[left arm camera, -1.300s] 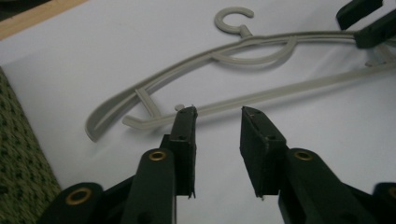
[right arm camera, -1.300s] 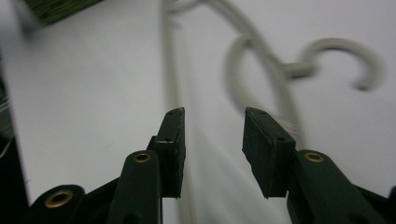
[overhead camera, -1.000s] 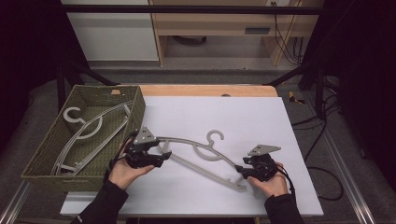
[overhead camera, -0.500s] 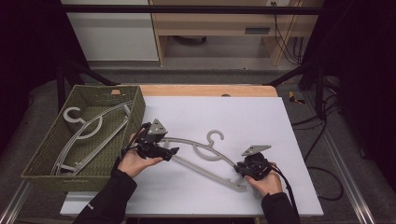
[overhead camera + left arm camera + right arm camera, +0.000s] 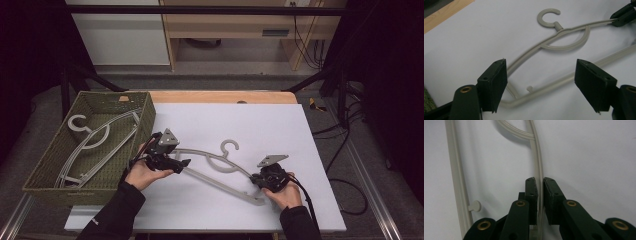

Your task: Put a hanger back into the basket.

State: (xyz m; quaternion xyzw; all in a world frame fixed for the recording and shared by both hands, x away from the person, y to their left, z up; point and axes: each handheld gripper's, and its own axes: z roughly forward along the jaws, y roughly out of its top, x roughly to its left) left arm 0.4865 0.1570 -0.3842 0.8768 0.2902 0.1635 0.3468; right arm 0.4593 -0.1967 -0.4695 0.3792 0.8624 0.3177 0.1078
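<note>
White tabletop (image 5: 280, 130), grey hanger (image 5: 220, 165) arm pinched in right hand-held gripper (image 5: 257, 179), other end between wide-open left hand-held gripper (image 5: 186, 163) jaws.

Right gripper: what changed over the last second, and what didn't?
The right gripper has just been closing its jaws and now clamps the upper arm of the grey hanger on the table. The left gripper is open, the hanger's left corner between its jaws. The basket with its hangers stayed put.
</note>
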